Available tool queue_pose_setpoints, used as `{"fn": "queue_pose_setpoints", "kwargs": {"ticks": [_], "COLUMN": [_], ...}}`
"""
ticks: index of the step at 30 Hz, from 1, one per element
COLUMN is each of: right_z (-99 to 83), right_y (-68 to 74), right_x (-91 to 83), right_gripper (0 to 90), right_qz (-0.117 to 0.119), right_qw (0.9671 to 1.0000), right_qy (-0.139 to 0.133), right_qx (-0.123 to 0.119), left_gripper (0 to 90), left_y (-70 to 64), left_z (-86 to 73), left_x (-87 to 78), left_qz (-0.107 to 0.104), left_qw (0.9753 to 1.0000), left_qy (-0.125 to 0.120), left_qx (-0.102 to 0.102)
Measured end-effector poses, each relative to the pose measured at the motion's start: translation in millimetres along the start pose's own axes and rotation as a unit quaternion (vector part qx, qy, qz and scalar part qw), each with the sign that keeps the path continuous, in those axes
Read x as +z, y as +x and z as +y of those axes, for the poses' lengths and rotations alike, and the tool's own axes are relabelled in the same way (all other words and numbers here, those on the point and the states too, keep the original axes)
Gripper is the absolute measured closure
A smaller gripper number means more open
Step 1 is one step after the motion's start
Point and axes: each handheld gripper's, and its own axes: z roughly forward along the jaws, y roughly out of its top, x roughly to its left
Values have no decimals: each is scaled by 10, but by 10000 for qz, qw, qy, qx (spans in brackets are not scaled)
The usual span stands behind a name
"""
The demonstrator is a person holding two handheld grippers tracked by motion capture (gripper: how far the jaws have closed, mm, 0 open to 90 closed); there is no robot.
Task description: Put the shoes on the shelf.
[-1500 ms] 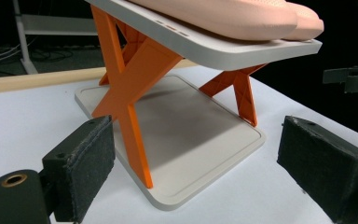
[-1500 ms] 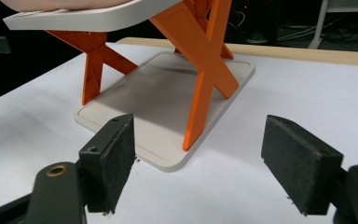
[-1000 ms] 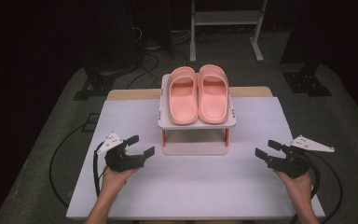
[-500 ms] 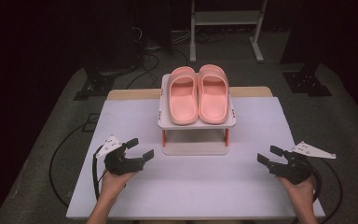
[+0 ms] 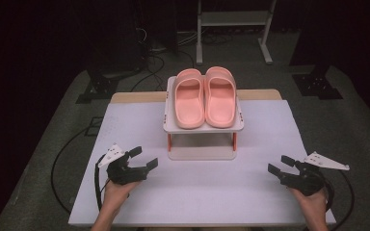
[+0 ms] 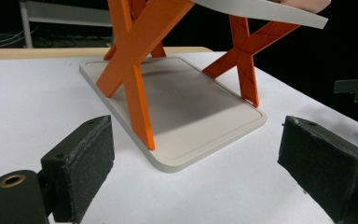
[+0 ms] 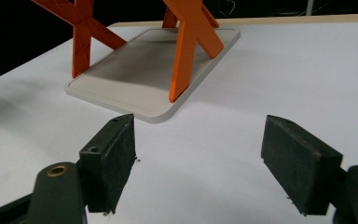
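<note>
I've got both tools down low on the white table (image 5: 270, 192), either side of the shoe rack (image 5: 203, 129). Left gripper (image 5: 142, 161) has jaws spread wide, nothing between them; right gripper (image 5: 279, 166) same, apart and empty. The pair of pink slides (image 5: 205, 98) sits side by side on the rack's top shelf, toes toward me, approx centred. My guess: moulded foam, so light, a bit squashy, slightly grippy, not fragile. I'd pinch each by the strap band or the side wall near the heel; the sole edge prob. flexes. The rack's orange X legs (image 6: 135, 70) and thin base plate (image 6: 191, 116) look like light plastic and could slide if bumped. No brand, label or text legible anywhere.
</note>
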Motion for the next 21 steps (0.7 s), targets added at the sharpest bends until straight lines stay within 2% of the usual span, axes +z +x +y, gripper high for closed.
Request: {"fn": "queue_pose_setpoints", "kwargs": {"ticks": [14, 21], "right_z": [-156, -294], "right_y": [30, 67], "right_x": [-56, -74], "right_gripper": [239, 193], "right_qz": [39, 226], "right_qw": [9999, 9991], "right_qy": [-163, -368], "right_qx": [-14, -37], "left_gripper": [101, 101], "left_y": [-22, -31], "left_z": [-120, -212], "left_x": [-43, -86], "left_qz": [1, 39], "left_qw": [10000, 10000], "left_qy": [9, -42], "left_qx": [-33, -39]}}
